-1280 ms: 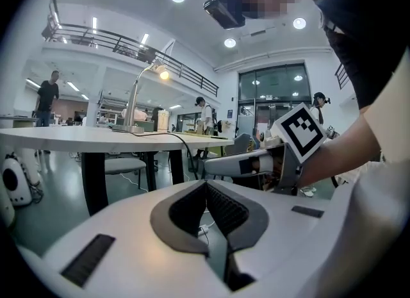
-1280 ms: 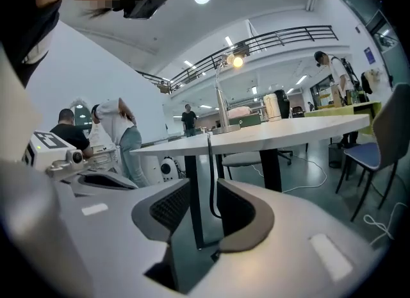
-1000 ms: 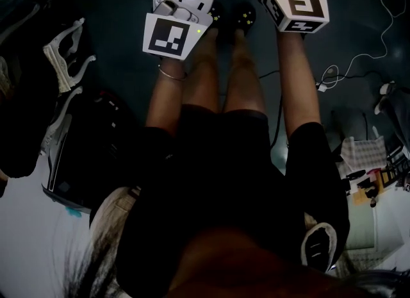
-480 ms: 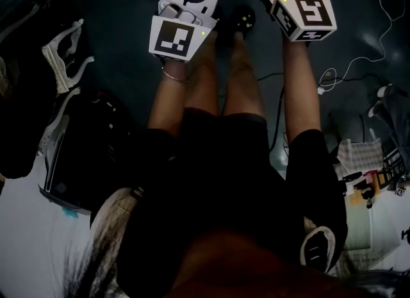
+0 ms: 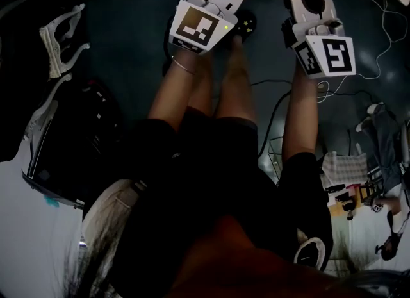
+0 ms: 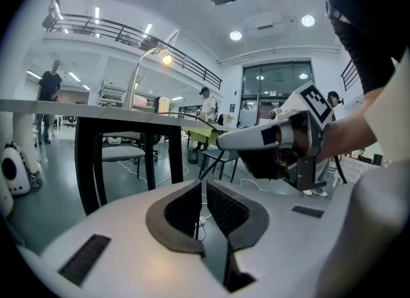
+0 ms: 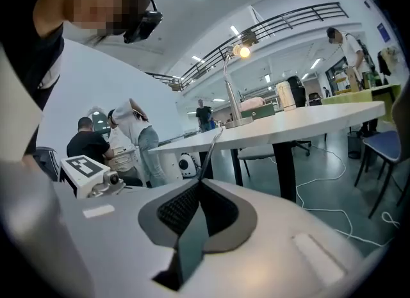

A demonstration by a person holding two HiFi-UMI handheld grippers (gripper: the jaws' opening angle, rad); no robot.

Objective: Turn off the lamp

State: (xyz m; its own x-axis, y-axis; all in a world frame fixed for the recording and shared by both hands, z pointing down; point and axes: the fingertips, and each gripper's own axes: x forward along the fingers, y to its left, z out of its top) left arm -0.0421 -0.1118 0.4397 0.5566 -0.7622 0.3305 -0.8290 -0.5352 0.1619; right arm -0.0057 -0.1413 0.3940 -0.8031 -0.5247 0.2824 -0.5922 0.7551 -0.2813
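A slim silver gooseneck lamp (image 7: 227, 88) stands on a long white surface (image 7: 307, 120) with black legs, and its small head glows yellow. In the right gripper view it sits at about 1 o'clock from the fingertips, well apart from them. In the left gripper view the same lit lamp shows at about 11 o'clock, again far off on the surface.

The white right gripper (image 7: 200, 184) has just been closing its fingers. The dark ribbed pads are now pressed together with nothing between them. The white left gripper (image 6: 202, 188) keeps its fingers only a slit apart. A strip of floor shows through the gap and nothing is held there.

In the head view both grippers are held out ahead near 12 o'clock, over the person's bare legs and black shoes (image 5: 246, 21). The left one's black-and-white marker cube (image 5: 198, 27) is at about 12 o'clock. The right one's cube (image 5: 331, 56) is at about 1 o'clock and a little lower in the picture. The two grippers are beside each other and do not touch. In the left gripper view the right gripper lies at about 2 o'clock.

A thin white cable (image 5: 378, 27) trails over the dark floor (image 5: 128, 27) at about 2 o'clock in the head view. A blue-grey chair (image 7: 384, 146) stands at 3 o'clock in the right gripper view.
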